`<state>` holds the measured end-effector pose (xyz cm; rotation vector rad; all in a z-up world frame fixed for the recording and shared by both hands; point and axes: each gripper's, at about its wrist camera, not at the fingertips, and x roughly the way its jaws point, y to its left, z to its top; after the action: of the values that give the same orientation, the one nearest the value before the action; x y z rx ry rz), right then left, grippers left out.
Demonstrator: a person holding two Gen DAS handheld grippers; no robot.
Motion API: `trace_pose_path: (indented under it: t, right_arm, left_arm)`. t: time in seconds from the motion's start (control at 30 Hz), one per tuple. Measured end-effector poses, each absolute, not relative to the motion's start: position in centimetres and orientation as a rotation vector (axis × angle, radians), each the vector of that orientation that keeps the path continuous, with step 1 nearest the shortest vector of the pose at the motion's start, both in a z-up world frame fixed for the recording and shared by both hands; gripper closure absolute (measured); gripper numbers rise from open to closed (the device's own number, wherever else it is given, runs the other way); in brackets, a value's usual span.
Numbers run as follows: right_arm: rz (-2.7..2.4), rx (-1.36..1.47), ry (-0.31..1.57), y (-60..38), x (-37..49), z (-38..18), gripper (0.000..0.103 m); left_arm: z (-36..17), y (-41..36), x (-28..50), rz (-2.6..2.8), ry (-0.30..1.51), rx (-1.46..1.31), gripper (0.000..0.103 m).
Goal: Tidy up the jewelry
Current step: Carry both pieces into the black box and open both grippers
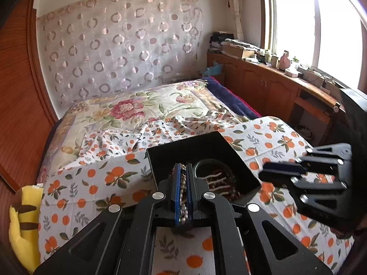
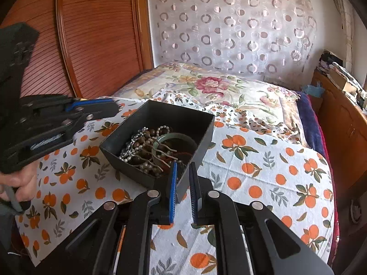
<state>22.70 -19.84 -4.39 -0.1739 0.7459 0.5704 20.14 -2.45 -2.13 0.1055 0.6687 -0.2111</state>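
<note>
A: What is the left gripper (image 1: 182,192) holding?

B: Its jaws are clenching a beaded chain (image 1: 182,197); the pads are hiding most of it.

A: And the right gripper (image 2: 184,190)?

B: It is gripping the near wall of the black box (image 2: 183,119) between its 2 pads. The box is sitting on the orange-print cloth (image 2: 263,171), holding tangled necklaces (image 2: 137,146) and a green bangle (image 2: 176,137), partly covered.
</note>
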Motion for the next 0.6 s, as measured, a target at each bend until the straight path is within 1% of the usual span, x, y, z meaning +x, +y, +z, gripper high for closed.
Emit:
trace_pose_path:
  t: [0.27, 0.3, 0.37, 0.4, 0.43, 0.5, 0.57, 0.6]
  right_arm:
    - [0.579, -0.161, 0.738, -20.5, 21.8, -4.4, 0.09]
    - [0.579, -0.161, 0.736, -20.5, 21.7, -4.4, 0.09]
    - [0.579, -0.156, 0.732, -20.6, 21.5, -4.4, 0.09]
    - [0.578, -0.152, 0.73, -20.7, 21.3, -4.4, 0.09]
    - [0.577, -0.148, 0.728, -20.8, 21.3, -4.4, 0.09]
    - [0.575, -0.138, 0.726, -20.9, 21.0, -4.4, 0.09]
    - [0.579, -0.12, 0.723, -21.1, 20.7, -4.3, 0.089]
    - [0.58, -0.114, 0.717, -21.2, 20.4, -4.2, 0.089]
  left_arm:
    - [-2.4, -3.3, 22.2, -0.196, 0.686, 0.11, 0.099]
    - [-2.3, -3.3, 22.3, -0.192, 0.686, 0.109, 0.097]
    - [-2.2, -3.2, 22.1, -0.194, 0.685, 0.101, 0.083]
    - [-2.2, -3.2, 21.9, -0.195, 0.678, 0.099, 0.07]
    - [-2.2, -3.2, 21.8, -0.194, 0.673, 0.097, 0.066]
    - [-2.3, -3.2, 21.5, -0.191, 0.676, 0.1, 0.064]
    - [-2.3, -3.0, 20.9, -0.183, 0.672, 0.098, 0.055]
    - [-2.2, -2.9, 20.6, -0.18, 0.667, 0.096, 0.047]
